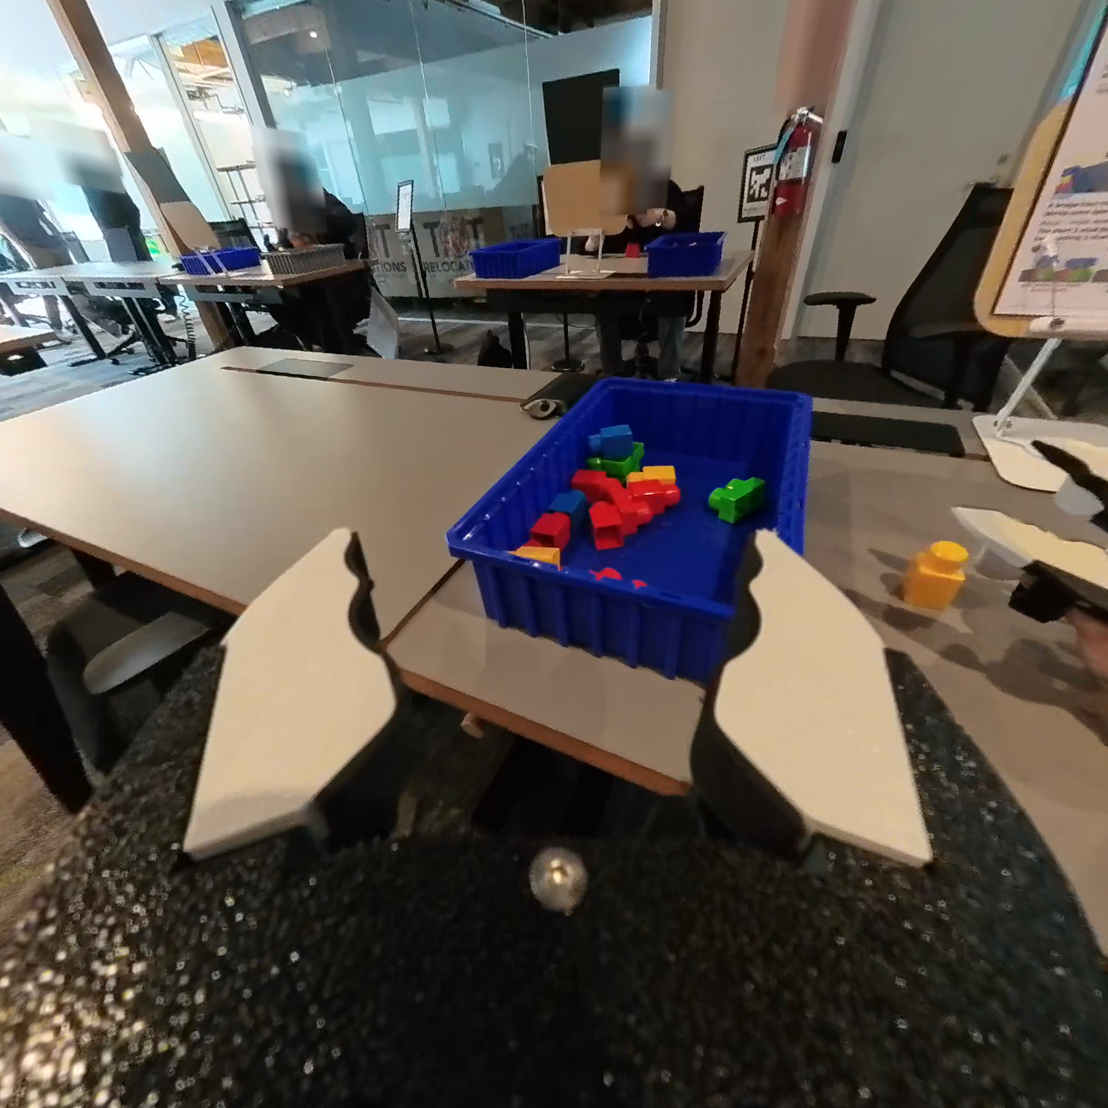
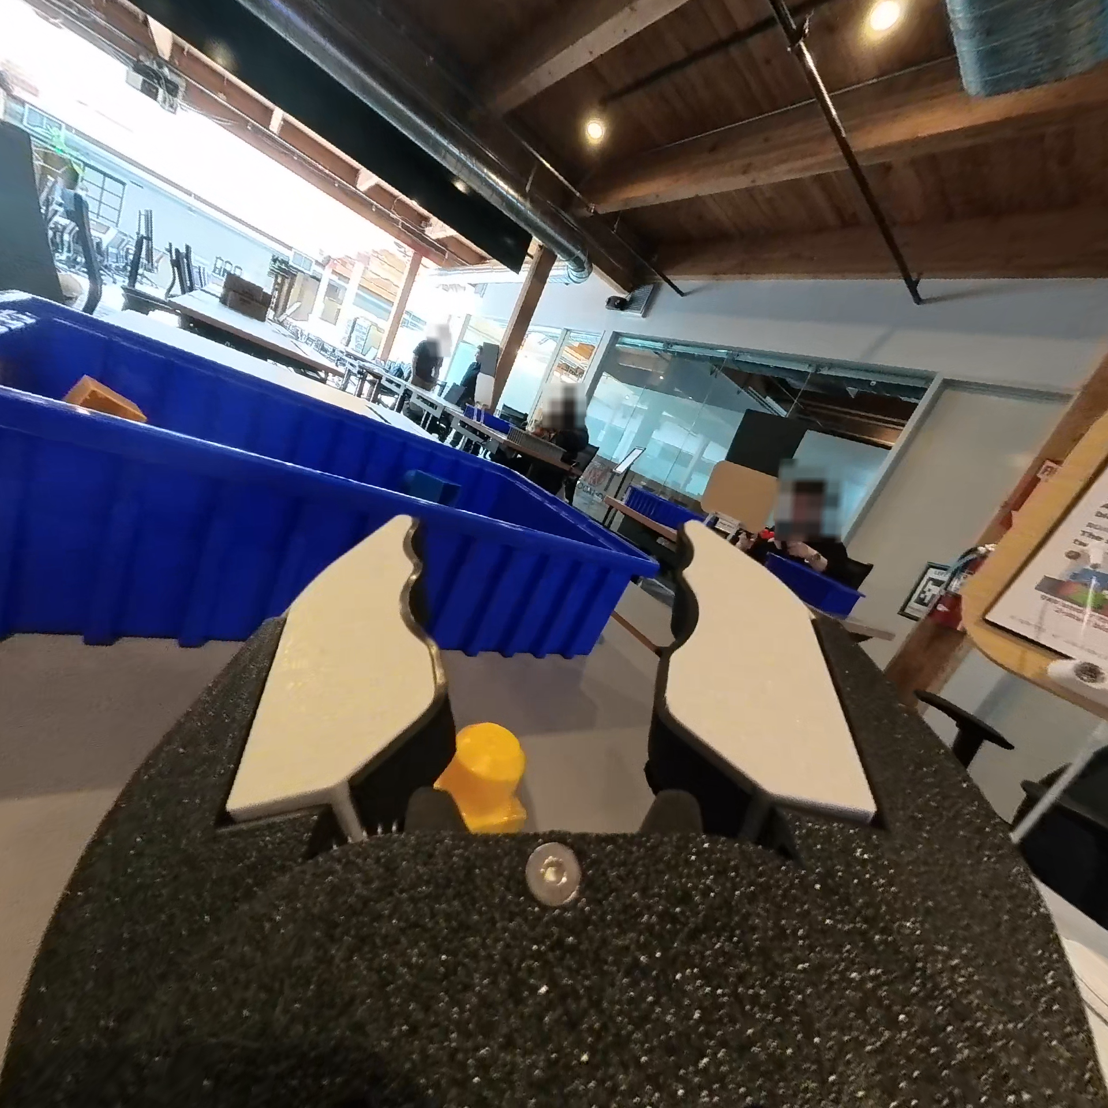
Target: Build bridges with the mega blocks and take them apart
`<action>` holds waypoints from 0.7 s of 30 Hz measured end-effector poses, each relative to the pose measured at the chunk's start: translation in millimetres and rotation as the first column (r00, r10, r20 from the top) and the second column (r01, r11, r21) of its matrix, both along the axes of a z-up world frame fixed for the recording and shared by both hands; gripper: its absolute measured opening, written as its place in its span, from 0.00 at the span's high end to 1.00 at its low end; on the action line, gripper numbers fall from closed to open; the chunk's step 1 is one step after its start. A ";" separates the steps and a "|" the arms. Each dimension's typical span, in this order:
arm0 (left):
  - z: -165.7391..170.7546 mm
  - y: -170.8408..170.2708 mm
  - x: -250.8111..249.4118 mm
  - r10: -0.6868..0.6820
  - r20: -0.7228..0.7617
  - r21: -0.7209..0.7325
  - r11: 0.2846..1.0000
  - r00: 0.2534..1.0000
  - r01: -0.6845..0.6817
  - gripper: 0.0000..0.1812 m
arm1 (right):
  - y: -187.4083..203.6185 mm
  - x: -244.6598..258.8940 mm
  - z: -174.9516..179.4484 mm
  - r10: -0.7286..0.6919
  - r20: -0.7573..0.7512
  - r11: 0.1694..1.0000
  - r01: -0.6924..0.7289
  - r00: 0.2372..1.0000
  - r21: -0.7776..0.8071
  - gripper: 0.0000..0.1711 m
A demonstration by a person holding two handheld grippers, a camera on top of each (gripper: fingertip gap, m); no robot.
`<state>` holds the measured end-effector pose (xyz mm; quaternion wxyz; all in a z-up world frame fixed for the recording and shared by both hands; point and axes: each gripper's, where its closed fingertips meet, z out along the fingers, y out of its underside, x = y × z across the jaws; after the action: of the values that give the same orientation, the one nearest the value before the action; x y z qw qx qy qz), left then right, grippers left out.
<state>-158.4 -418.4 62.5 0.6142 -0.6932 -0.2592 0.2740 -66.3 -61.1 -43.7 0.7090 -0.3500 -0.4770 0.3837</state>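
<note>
A blue bin stands on the grey table and holds several loose red, blue, green and yellow mega blocks. My left gripper is open and empty, held off the table's near edge and pointing at the bin. A single yellow block stands on the table to the right of the bin. My right gripper is open at the far right, close by that block. In the right wrist view the yellow block shows low between the open right gripper's fingers, with the bin ahead on the left.
A sign stand with a white base stands at the right rear of the table. A black strip lies behind the bin. The table's front edge is just under my left gripper. People sit at far tables with more blue bins.
</note>
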 end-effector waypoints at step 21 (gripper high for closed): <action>-26.0 159.0 18.5 -0.257 0.014 0.081 0.964 0.966 0.255 0.42 | 9.2 5.5 0.0 -0.020 -0.017 0.998 0.019 1.000 -0.056 0.55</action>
<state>-139.9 -259.4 36.5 0.6681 -0.6993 -0.1855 0.1736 -60.8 -52.0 -43.7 0.7070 -0.3710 -0.4561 0.3930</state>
